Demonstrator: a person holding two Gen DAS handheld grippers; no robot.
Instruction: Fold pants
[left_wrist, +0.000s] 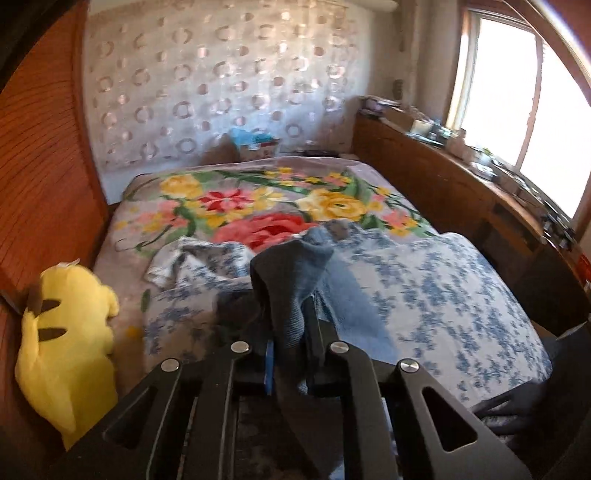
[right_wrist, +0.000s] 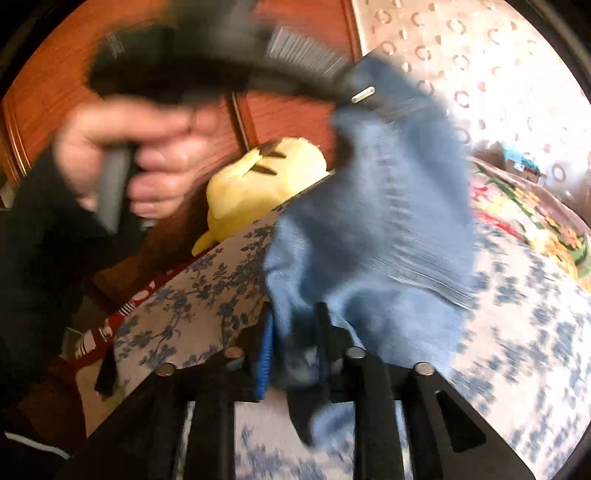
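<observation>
Left wrist view shows the left gripper (left_wrist: 291, 321) pinched narrow on a fold of the blue denim pants (left_wrist: 295, 277), which rise straight ahead of its jaws and drape back over them. Beyond the tool lies the bed's blue-and-white floral cotton sheet (left_wrist: 461, 295), and further ahead the grey blanket printed with red and yellow flowers (left_wrist: 258, 203). Off to the tool's left sits a yellow plush toy (left_wrist: 66, 332).

Right wrist view is blurred. The right gripper (right_wrist: 295, 343) has denim (right_wrist: 369, 221) lying between its 2 fingers, but whether the pads press on it cannot be told: the gap looks partly spread. Up and to its left, a hand (right_wrist: 129, 155) grips the other tool's handle, with the cloth hanging from that tool's tip.

Risks, as I judge them:
- The right-side hold may be loose, so the cloth could slide out and leave the pants hanging from 1 point, twisting the fold.
- Bunched layers in the left grip could make the crease uneven.
- A swinging leg could drag the loose sheet.

No brand, label or readable writing shows anywhere.
</observation>
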